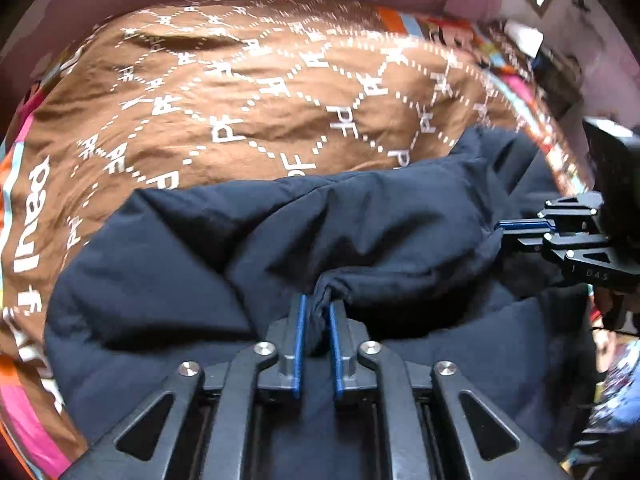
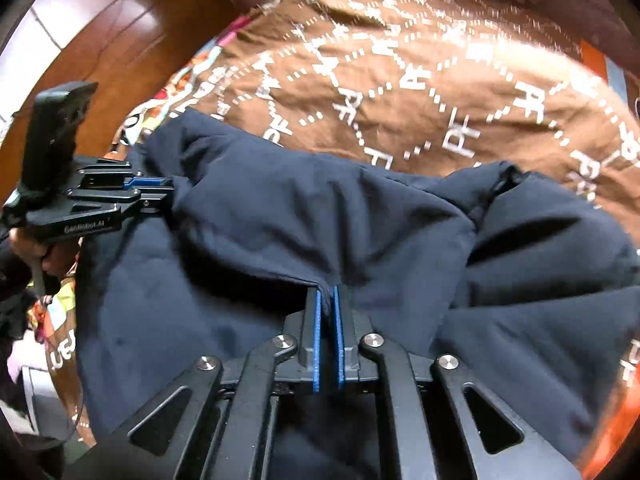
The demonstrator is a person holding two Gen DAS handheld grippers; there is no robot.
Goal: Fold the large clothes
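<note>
Two grips: both tongs are pinched onto the same navy garment, one on each side, so a whole edge can be carried at once rather than dragged by a corner.
Left gripper (image 1: 318,320): its blue pads are closed on a gathered bunch of dark fabric, seemingly at a drawcord hem; the bunching suggests a thick, padded edge that needs a firm bite.
Right gripper (image 2: 328,300): its pads are nearly together with a thin fold of cloth clamped between them, right at a seam line.
Held edge: the fabric rises into a ridge between the two grips, judged to be a flap lifted for folding over the rest.
Navy jacket (image 2: 280,220): large and puffy, it lies on the near part of the bed, its body spread flat below the lifted part, a sleeve-like lobe (image 2: 500,184) at the far right.
Brown bedspread (image 1: 240,92): patterned with white letters, it gives a broad soft surface under the jacket, with bare room beyond for the fold to land.
Blur: the far pattern is smeared, so the rig is likely in motion.
Risk: slippery shell cloth may slide out of the thinner right pinch.
</note>
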